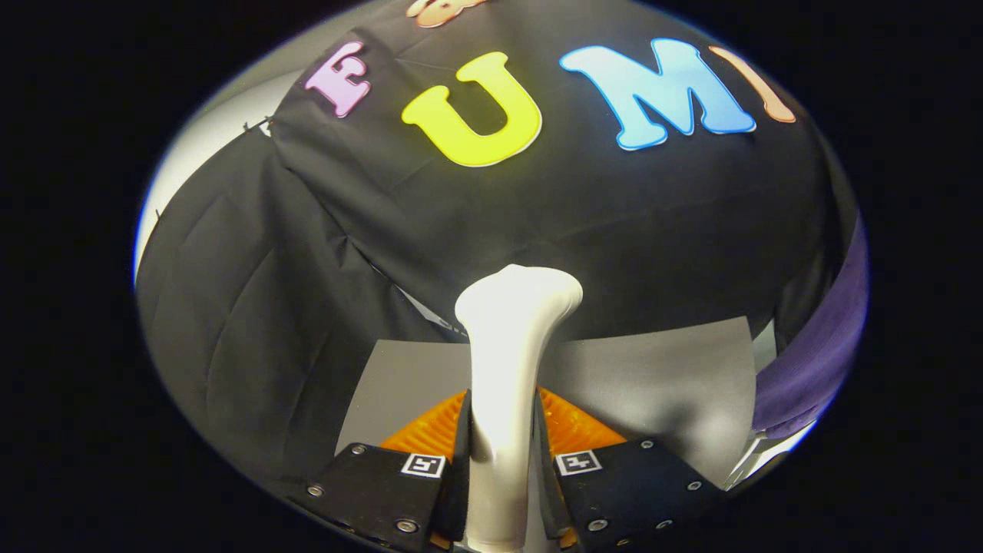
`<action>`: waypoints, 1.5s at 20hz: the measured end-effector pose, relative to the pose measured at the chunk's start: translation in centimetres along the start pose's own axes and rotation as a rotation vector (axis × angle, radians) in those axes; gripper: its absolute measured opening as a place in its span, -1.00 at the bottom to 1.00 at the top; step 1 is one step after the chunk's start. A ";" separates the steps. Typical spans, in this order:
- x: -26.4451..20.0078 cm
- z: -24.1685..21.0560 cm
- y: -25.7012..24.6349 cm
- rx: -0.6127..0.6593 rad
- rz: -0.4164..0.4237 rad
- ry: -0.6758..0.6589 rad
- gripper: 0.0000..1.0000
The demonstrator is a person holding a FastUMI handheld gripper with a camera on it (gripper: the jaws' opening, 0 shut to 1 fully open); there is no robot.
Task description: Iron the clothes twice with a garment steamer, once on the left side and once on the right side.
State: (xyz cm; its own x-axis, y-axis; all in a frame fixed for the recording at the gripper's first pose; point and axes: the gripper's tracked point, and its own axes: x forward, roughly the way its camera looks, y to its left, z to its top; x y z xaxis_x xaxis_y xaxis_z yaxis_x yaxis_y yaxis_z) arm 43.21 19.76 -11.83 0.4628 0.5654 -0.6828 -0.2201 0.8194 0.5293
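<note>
Steamer handle, white and upright, is clamped between the two fingers of the gripper, both of which press on its sides. Its flared head is raised just ahead of the fingers, seen against the black cloth wall. A grey table surface is seen beyond the fingers. A purple garment is seen to the right of the fingers, well apart from the steamer. No container can be made out.
</note>
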 end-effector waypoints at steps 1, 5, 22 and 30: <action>-1.1 -0.2 0.3 -0.008 0.002 -0.016 -0.24; -6.3 -1.4 0.8 -0.046 -0.003 -0.097 -0.25; -18.9 -14.7 -1.1 -0.066 -0.058 -0.188 -0.29; -22.9 -22.8 -2.6 -0.068 -0.101 -0.177 -0.29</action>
State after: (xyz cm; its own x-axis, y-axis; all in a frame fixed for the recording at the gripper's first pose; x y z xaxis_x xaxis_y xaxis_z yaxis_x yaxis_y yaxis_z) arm 13.64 6.87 -9.02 0.6275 0.4597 -0.6284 -0.2194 0.8788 0.4237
